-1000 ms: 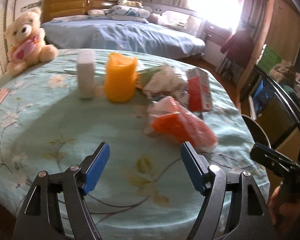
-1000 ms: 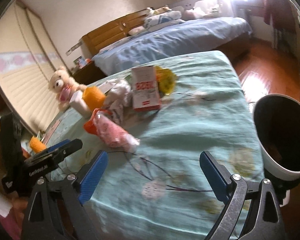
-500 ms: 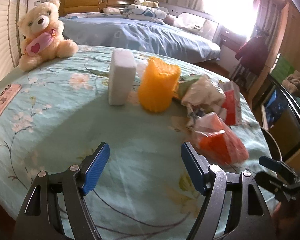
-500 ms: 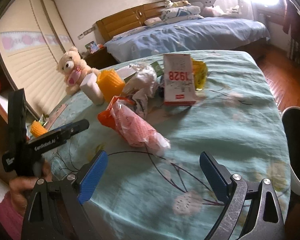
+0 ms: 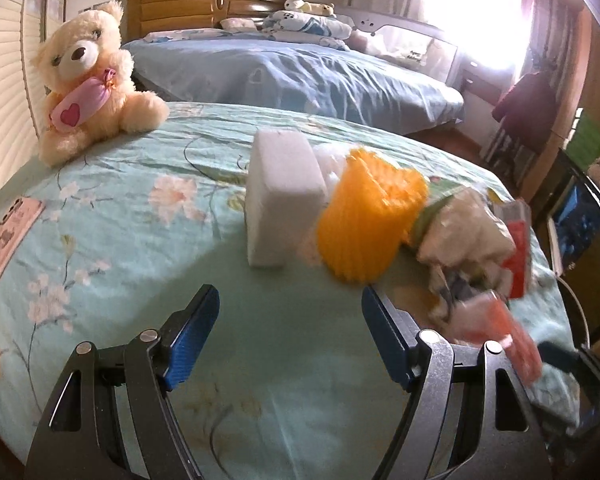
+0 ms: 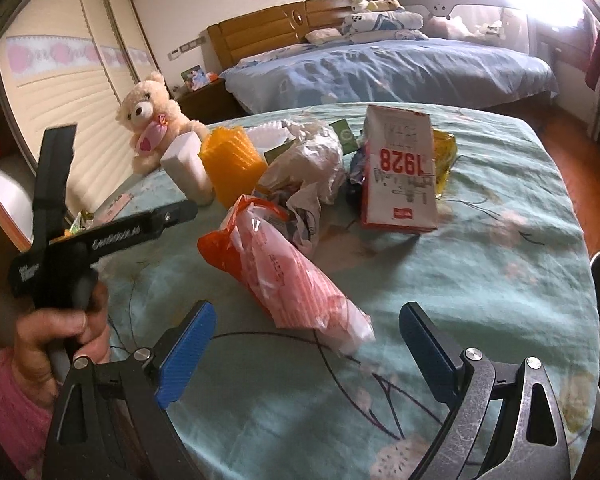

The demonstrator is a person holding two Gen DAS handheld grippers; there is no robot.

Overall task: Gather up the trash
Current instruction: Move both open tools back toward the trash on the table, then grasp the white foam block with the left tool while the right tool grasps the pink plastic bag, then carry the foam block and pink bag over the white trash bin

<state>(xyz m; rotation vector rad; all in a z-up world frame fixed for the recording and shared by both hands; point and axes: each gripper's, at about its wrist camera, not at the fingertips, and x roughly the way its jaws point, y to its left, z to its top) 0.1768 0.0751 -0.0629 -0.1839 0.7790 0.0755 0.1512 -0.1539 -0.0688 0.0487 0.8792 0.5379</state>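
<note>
A red and pink bag [image 6: 288, 272] lies flat mid-frame; crumpled white paper [image 6: 308, 160] and a "1928" carton [image 6: 400, 176] sit above it.

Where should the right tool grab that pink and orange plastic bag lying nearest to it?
Probably across the middle of the pink and orange plastic bag, coming from the near side and above. It lies long and slanted toward the right tool, so the open jaws should turn to span its narrow, soft width.

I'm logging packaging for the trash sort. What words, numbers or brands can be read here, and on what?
"1928", in red and upside down, on the white and red carton.
Smaller print and the red logo on that carton: too small to read.
White lettering on the left gripper's black body: too blurred to read.
Print on the pink and orange plastic bag: too blurred to read.
</note>
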